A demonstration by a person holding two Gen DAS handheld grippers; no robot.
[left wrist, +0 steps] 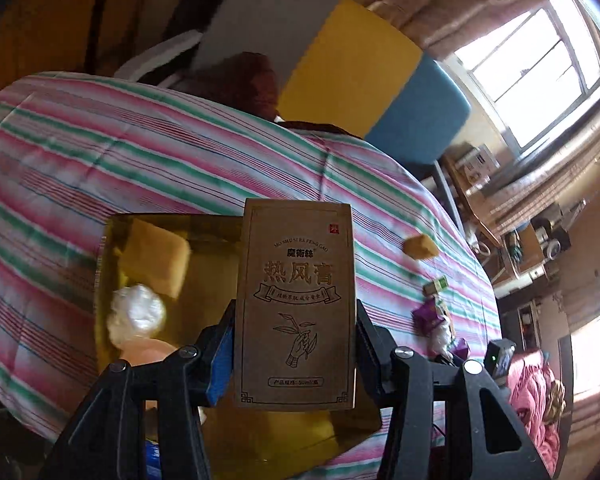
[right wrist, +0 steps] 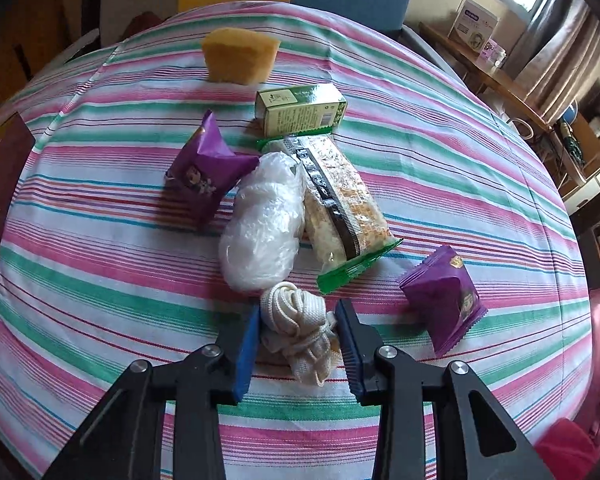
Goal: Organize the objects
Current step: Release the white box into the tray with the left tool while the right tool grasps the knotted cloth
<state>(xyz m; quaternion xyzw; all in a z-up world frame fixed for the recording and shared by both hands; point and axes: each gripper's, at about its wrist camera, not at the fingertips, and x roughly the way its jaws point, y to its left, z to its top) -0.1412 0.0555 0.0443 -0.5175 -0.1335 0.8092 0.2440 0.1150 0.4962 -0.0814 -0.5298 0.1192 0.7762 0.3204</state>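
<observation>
My left gripper [left wrist: 296, 320] is shut on a brown cardboard box [left wrist: 296, 304] with Chinese print, held upright above a gold-lined open box [left wrist: 216, 264]. That box holds a yellow sponge [left wrist: 156, 258] and a white plastic ball [left wrist: 136, 314]. My right gripper [right wrist: 298, 320] has its jaws on both sides of a bundle of white cord [right wrist: 296, 328] lying on the striped cloth. Ahead of it lie a white plastic bag [right wrist: 264, 224], a green-ended snack pack [right wrist: 340, 204], two purple packets [right wrist: 204, 172] [right wrist: 444, 296], a green box [right wrist: 300, 108] and a yellow sponge [right wrist: 238, 54].
The striped cloth [right wrist: 100, 280] covers a round table. A dark red box lid [right wrist: 0, 184] lies at its left edge. A yellow and blue chair back [left wrist: 380, 80] stands behind the table. A wooden desk with boxes [right wrist: 480, 36] is at the right near the window.
</observation>
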